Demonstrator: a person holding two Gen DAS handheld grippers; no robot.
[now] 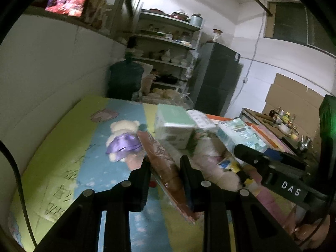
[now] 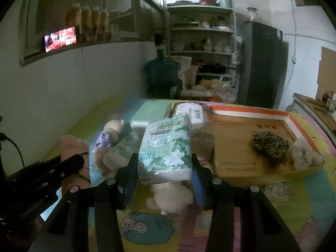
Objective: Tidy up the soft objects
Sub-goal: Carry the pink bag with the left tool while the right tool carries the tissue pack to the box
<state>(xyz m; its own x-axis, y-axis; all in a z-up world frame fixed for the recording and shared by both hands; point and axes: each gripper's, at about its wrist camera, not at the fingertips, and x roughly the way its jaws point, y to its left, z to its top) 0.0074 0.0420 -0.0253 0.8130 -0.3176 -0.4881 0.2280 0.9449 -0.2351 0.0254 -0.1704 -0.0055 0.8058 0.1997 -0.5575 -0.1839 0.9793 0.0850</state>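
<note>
My left gripper [image 1: 166,168] is shut on a flat reddish-brown packet [image 1: 161,157], held on edge above the colourful play mat [image 1: 69,147]. My right gripper [image 2: 163,168] is shut on a green floral tissue pack [image 2: 168,147], lifted over a pale pink plush toy [image 2: 170,197]. In the left wrist view that tissue pack [image 1: 237,132] shows at the right, with the right gripper's black body below it. A white teddy bear in a purple dress [image 1: 124,138] [image 2: 109,134] lies on the mat. A green-and-white tissue bundle [image 1: 174,124] [image 2: 151,111] stands behind it.
A cardboard tray with an orange rim [image 2: 252,113] sits on the right and holds a dark patterned cloth [image 2: 269,145] and a white fluffy piece [image 2: 304,155]. A white wall [image 1: 52,73] borders the mat on the left. A water jug [image 1: 126,77], shelves and a dark fridge [image 1: 216,77] stand behind.
</note>
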